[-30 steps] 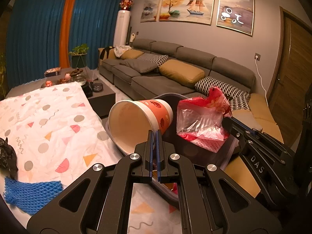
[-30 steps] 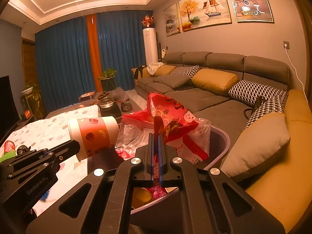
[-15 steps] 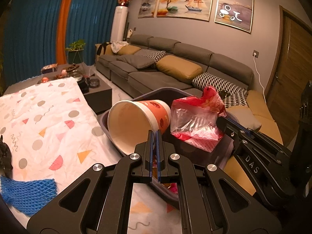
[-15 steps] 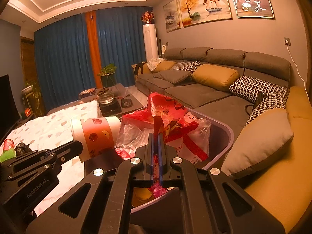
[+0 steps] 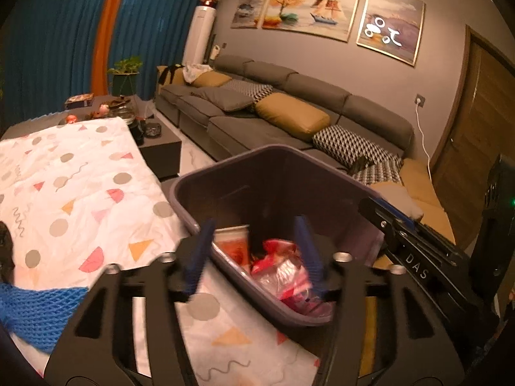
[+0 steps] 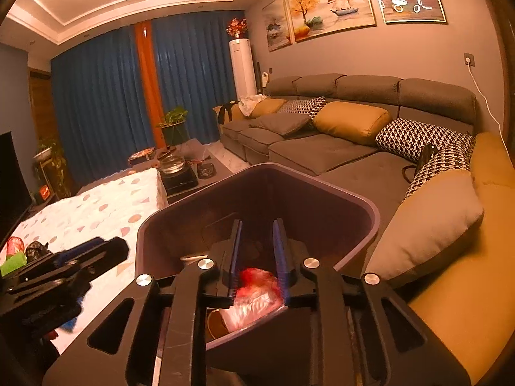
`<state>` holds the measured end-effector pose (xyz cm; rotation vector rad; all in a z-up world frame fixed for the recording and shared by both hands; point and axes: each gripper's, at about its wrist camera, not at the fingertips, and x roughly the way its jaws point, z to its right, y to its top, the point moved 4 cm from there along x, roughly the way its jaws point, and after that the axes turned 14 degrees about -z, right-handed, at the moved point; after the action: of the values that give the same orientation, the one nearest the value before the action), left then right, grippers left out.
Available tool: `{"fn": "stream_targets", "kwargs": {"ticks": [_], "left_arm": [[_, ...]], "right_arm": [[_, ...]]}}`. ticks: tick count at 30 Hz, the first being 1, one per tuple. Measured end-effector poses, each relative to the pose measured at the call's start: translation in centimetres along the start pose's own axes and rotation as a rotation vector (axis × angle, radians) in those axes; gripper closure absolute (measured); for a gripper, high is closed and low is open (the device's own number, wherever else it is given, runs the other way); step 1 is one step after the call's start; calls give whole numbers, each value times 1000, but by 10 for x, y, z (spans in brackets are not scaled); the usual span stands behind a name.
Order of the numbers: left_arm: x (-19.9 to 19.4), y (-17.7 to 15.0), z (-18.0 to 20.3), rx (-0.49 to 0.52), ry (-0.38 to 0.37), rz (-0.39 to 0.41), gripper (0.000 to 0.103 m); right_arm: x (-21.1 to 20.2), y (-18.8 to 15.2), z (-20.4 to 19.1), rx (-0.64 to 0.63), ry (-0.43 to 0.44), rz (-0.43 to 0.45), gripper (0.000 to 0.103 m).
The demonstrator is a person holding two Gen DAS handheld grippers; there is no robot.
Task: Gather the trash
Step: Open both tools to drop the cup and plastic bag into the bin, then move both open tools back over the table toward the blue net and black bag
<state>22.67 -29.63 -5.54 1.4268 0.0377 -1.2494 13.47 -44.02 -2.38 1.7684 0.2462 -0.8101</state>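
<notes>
A dark purple trash bin (image 5: pixel 225 167) stands beside the patterned table; it also shows in the right wrist view (image 6: pixel 370 207). Inside it lie the orange paper cup (image 5: pixel 233 241) and the red-and-clear plastic bag (image 5: pixel 283 268), which the right wrist view (image 6: pixel 257 292) also shows. My left gripper (image 5: pixel 254 228) is open and empty over the bin's near rim. My right gripper (image 6: pixel 257 225) is open and empty above the bag. Its body shows at the right of the left wrist view (image 5: pixel 418 251).
A table with a patterned white cloth (image 5: pixel 74 193) holds blue foam netting (image 5: pixel 35 308) and a black crumpled item (image 5: pixel 4 247). In the right wrist view red (image 6: pixel 14 246), green (image 6: pixel 13 262) and black (image 6: pixel 37 249) scraps lie on it. A grey sofa (image 5: pixel 289 119) stands behind the bin.
Both grippers opened. The paper cup dropped from the left gripper and the plastic bag from the right, both into the bin.
</notes>
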Motion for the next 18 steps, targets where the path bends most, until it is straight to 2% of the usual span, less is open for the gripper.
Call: {"fn": "stream_targets", "kwargs": {"ticks": [1, 3, 7, 9, 12, 18], "left_arm": [[-4, -1, -3, -8, 8, 6, 31], [-13, -5, -8, -18, 48, 28, 19], [-36, -15, -21, -45, 150, 58, 9], [-50, -22, -31, -61, 208, 72, 7], [-73, -35, -53, -101, 281, 85, 7], [-120, -66, -100, -210, 404, 114, 7]], "right_arm": [[-2, 0, 0, 2, 1, 5, 76], [-8, -4, -2, 0, -3, 18, 62], [-19, -11, -6, -6, -1, 43, 48], [-24, -16, -11, -11, 8, 41, 41], [-29, -23, -21, -27, 20, 36, 36], [-37, -40, -62, -100, 90, 7, 31]]}}
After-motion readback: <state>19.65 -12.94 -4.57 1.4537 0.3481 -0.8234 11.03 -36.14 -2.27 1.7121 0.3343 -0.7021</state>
